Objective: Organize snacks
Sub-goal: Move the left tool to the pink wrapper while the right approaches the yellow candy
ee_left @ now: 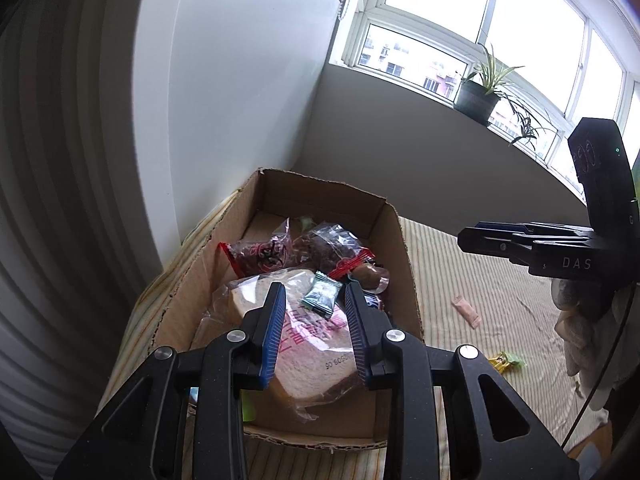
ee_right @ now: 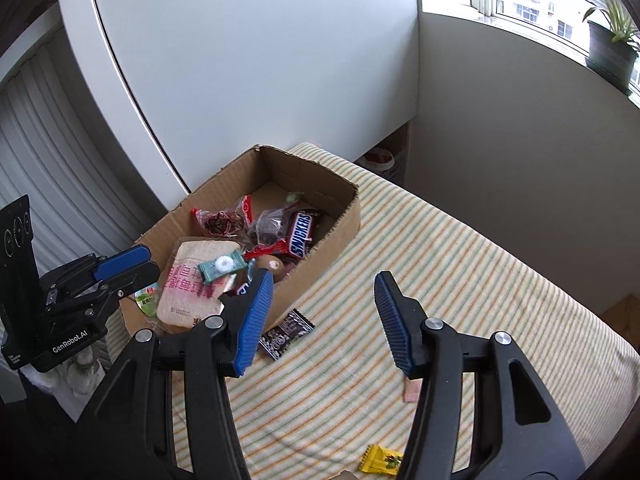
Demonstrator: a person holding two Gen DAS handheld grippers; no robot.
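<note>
A cardboard box on the striped tablecloth holds several snacks: a bagged bread slice, a small teal candy packet lying on the bread, a Snickers bar and red-edged wrappers. My left gripper is open and empty, just above the box, its fingers on either side of the teal packet. My right gripper is wide open and empty above the cloth, right of the box. A black wrapped snack lies outside the box by its near wall.
Loose on the cloth are a pink wrapper and a yellow packet. A white cabinet stands behind the box. A potted plant sits on the windowsill. The table edge runs along the right.
</note>
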